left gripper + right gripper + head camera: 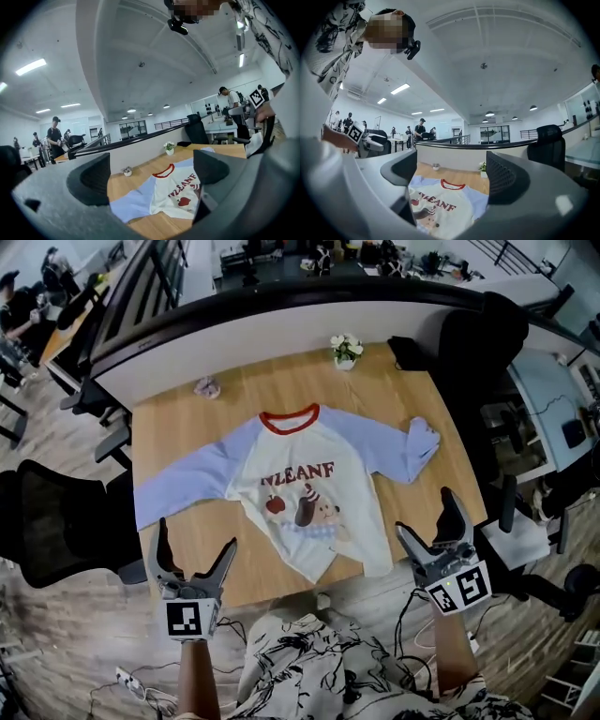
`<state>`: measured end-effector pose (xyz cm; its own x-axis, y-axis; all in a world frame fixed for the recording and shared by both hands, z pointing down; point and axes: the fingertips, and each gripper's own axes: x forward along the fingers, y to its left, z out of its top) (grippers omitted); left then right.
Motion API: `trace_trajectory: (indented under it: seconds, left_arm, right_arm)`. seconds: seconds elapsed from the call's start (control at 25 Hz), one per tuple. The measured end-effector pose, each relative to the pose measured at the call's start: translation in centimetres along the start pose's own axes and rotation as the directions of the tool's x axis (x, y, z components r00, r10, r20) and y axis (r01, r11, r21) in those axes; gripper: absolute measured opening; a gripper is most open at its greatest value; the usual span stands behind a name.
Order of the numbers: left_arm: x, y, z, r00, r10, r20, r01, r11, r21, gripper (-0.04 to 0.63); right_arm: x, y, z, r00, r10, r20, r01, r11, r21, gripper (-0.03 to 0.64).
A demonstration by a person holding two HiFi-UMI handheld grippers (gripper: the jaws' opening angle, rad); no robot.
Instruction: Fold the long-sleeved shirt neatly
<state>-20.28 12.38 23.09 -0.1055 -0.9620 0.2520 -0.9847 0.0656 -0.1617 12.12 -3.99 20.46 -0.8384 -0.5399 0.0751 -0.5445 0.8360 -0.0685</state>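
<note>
A long-sleeved shirt (309, 491) lies front up on the wooden table (178, 418): white body with a cartoon print, red collar, pale blue sleeves. Its left sleeve (178, 486) stretches to the table's left edge; the right sleeve (412, 448) is bent back on itself. The hem hangs crooked near the front edge. My left gripper (194, 557) hovers open at the front left, off the cloth. My right gripper (427, 517) is open at the front right, beside the hem. Both gripper views look over the shirt (176, 190) (440, 206) with nothing between the jaws.
A small white flower pot (345, 351) stands at the table's far edge, a small crumpled object (206, 386) at far left, a black item (405, 352) at far right. Black office chairs (56, 521) (483, 343) flank the table. People stand at desks in the background.
</note>
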Motion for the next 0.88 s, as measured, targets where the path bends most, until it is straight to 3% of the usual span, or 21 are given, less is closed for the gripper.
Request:
trace_trajectory:
  seconds: [0.2, 0.36, 0.6, 0.88]
  left_arm:
    - [7.2, 2.2, -1.0, 0.992, -0.117, -0.051, 0.117, 0.993, 0.0, 0.543]
    - [13.1, 3.3, -3.0, 0.966, -0.229, -0.118, 0.236, 0.97, 0.05, 0.543]
    - [22.8, 3.5, -7.3, 0.907, -0.362, -0.217, 0.397, 0.905, 0.15, 0.543]
    - [32.0, 2.1, -13.6, 0.826, -0.456, -0.333, 0.517, 0.847, 0.123, 0.543]
  right_arm:
    - [7.8, -2.6, -2.3, 0.985, 0.122, -0.125, -0.13, 0.99, -0.056, 0.453]
    - [15.2, -4.6, -5.3, 0.937, 0.245, -0.247, -0.273, 0.958, -0.086, 0.453]
    - [25.4, -8.7, -12.8, 0.836, 0.338, -0.432, -0.423, 0.898, -0.117, 0.454]
    - [33.2, -10.8, -22.5, 0.67, 0.431, -0.604, -0.588, 0.805, -0.077, 0.453]
